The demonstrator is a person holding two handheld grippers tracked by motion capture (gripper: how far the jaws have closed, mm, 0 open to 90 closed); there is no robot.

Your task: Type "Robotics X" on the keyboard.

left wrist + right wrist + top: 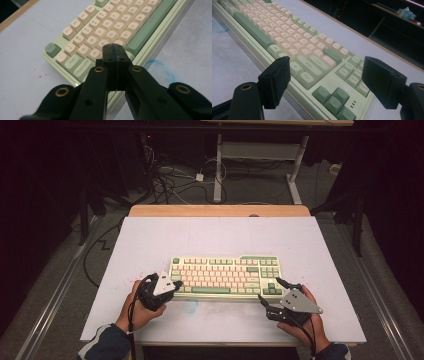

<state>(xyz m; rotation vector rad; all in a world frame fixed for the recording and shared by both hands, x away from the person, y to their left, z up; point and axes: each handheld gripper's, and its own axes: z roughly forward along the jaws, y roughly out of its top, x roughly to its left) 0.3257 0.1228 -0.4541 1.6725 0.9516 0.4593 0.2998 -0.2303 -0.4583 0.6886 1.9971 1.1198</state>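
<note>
High view: keyboard (226,276) lies mid-surface (150,240), long axis running left to right, between my two hands.
Left claw (176,283): pressed fully shut, nothing held; the tip hangs just over the keyboard's lower left corner, above the keys near Caps Lock.
Right claw (270,292): spread wide, empty; it stands just off the keyboard's lower right corner, arrow keys (334,100) straight ahead between the jaws.
Nearer hand: left, I judge; its closed tip suits pressing a key.
Room: bare surface lies before and behind the keyboard; near edge is close to my wrists.
</note>
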